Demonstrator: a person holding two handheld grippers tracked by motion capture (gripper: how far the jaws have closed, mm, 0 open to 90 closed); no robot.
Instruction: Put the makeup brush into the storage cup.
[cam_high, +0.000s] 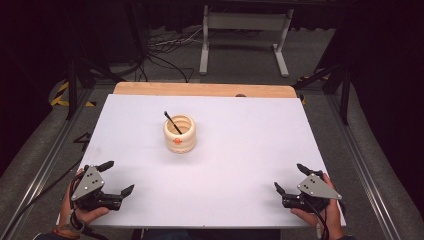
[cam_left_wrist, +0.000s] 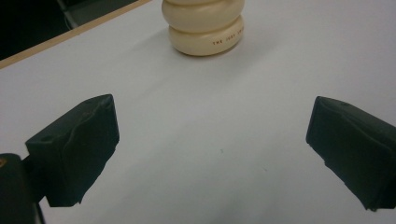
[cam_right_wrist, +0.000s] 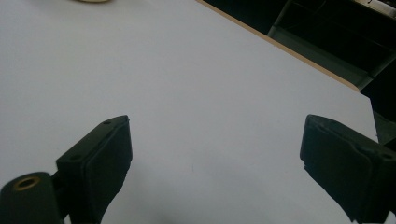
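Right now both grippers wide, empty: left gripper (cam_high: 119, 177) & right gripper (cam_high: 288, 177) near table's front edge; cream ribbed cup (cam_high: 179, 133) w/ black stick (cam_high: 173, 122) sits mid-table (cam_high: 240, 150), well apart

A white board (cam_high: 240, 165) covers the table, with a strip of bare wood (cam_high: 205, 89) showing along its far edge. One thing stands directly on the board: a cream ribbed cup (cam_high: 179, 133), upright, left of the board's middle and nearer the wood strip than the near edge. A thin black stick (cam_high: 172, 122) leans inside the cup, its tip pointing toward the wood strip.
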